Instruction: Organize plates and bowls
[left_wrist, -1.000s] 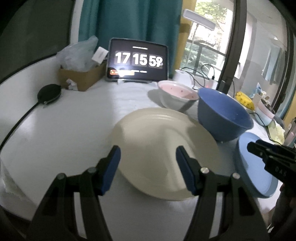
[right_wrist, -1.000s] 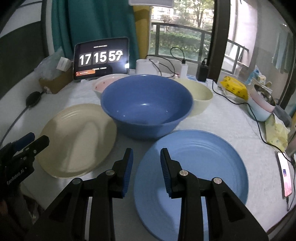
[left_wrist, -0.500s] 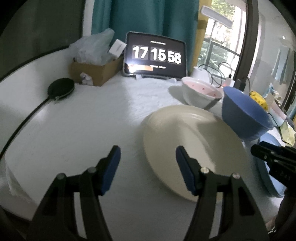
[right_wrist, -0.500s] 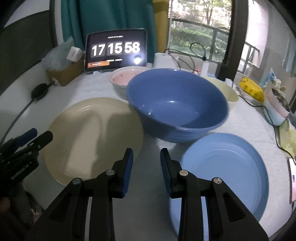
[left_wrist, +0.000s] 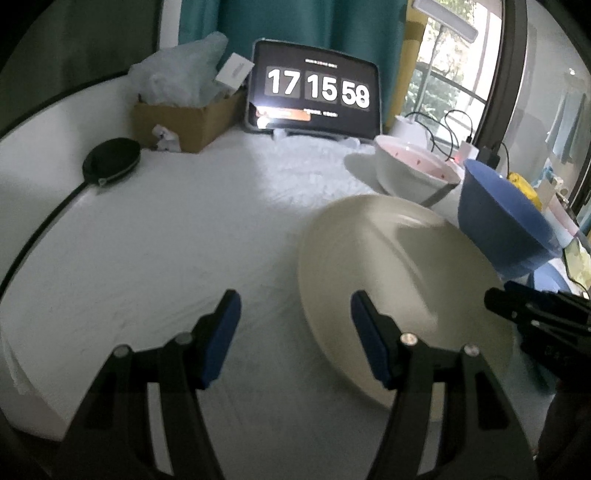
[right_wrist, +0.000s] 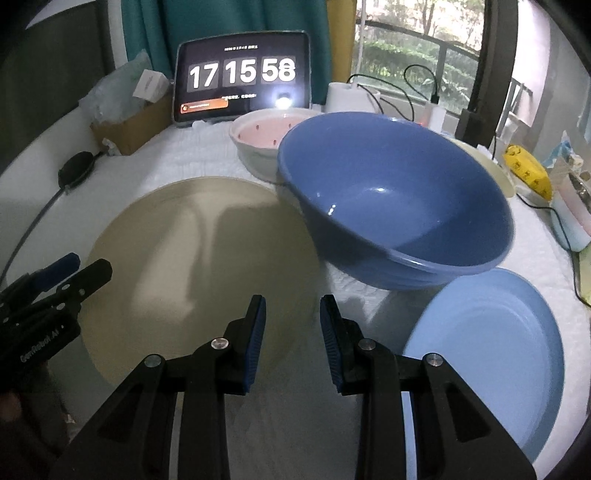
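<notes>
The cream plate lies flat on the bench, between both tongs. Left tongs, wide apart, straddle its near-left rim; right tongs, narrowly apart and empty, hover at its right edge.

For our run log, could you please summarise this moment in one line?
left tongs: open, empty | right tongs: open, empty | cream plate: on table

Home setting indicated: teal curtain, balcony railing w/ trees outside, tablet clock, cloth-covered table w/ household clutter.
</notes>
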